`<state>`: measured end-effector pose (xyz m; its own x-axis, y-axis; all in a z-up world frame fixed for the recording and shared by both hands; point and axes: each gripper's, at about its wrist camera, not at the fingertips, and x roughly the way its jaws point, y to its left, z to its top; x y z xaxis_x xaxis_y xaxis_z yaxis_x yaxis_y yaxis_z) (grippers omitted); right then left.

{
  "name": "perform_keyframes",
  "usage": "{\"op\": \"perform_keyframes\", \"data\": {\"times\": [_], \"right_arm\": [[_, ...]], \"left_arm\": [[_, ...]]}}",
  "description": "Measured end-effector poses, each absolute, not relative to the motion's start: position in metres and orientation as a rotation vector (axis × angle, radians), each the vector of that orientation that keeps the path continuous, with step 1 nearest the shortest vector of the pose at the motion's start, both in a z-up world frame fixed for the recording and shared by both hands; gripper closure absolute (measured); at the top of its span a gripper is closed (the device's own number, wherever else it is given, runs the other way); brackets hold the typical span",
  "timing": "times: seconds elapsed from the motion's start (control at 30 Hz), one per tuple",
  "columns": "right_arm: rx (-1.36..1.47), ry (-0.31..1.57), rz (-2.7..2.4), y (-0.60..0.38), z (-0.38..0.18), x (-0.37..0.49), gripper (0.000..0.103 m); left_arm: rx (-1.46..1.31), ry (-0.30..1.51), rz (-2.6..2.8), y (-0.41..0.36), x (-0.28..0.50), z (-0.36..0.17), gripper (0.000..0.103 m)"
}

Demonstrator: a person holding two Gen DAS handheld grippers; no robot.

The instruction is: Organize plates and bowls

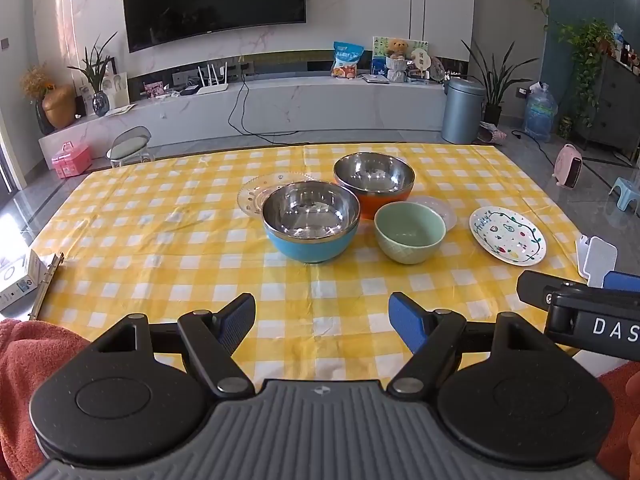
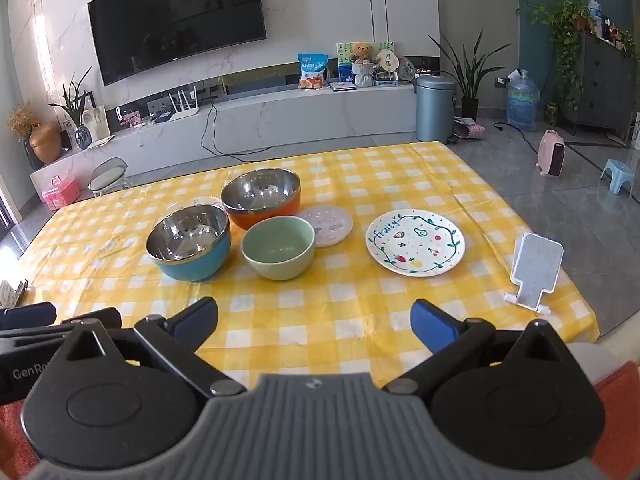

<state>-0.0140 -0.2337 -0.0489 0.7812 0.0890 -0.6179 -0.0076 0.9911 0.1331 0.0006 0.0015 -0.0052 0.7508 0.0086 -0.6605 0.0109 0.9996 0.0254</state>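
On the yellow checked tablecloth (image 1: 160,240) stand a blue steel-lined bowl (image 1: 311,222) (image 2: 189,243), an orange steel-lined bowl (image 1: 374,182) (image 2: 261,198) and a green ceramic bowl (image 1: 409,232) (image 2: 278,247). A clear glass plate (image 1: 256,194) lies behind the blue bowl. A small pink plate (image 1: 440,210) (image 2: 330,225) lies behind the green bowl. A white fruit-pattern plate (image 1: 508,235) (image 2: 415,242) lies to the right. My left gripper (image 1: 322,318) and right gripper (image 2: 314,320) are open and empty above the near table edge.
A white phone stand (image 2: 534,270) (image 1: 598,258) sits at the table's right edge. A box (image 1: 16,280) and a ring binder spine (image 1: 46,280) lie at the left edge. The right gripper's body (image 1: 592,320) shows beside the left one.
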Motion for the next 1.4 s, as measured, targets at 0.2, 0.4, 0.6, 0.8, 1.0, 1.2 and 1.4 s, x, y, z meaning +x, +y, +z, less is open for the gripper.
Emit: {"op": "perform_keyframes", "data": {"times": [0.2,0.4,0.6,0.8,1.0,1.2,1.4], "right_arm": [[0.124,0.677,0.050,-0.2335,-0.0478,-0.0133,0.003],[0.125,0.676,0.050,-0.2337,-0.0470,-0.0134,0.003],[0.124,0.676,0.050,-0.2334,-0.0473,-0.0134,0.003],[0.124,0.677,0.051,-0.2334,-0.0472,-0.0135,0.003],[0.124,0.677,0.051,-0.2333,-0.0473,-0.0137,0.003],[0.124,0.677,0.051,-0.2330,-0.0473,-0.0139,0.003],[0.124,0.678,0.051,-0.2329,-0.0473,-0.0140,0.003]], "left_arm": [[0.030,0.723,0.000,0.0012,-0.0014,-0.0035,0.014],[0.033,0.723,0.001,0.0018,-0.0022,-0.0033,0.014],[0.034,0.724,0.003,0.0008,-0.0017,-0.0031,0.014],[0.035,0.727,0.003,0.0019,-0.0032,-0.0047,0.014],[0.038,0.730,0.000,0.0023,-0.0036,-0.0057,0.014],[0.038,0.734,0.001,0.0012,-0.0040,-0.0069,0.014],[0.041,0.738,0.000,-0.0007,-0.0042,-0.0075,0.014]]}}
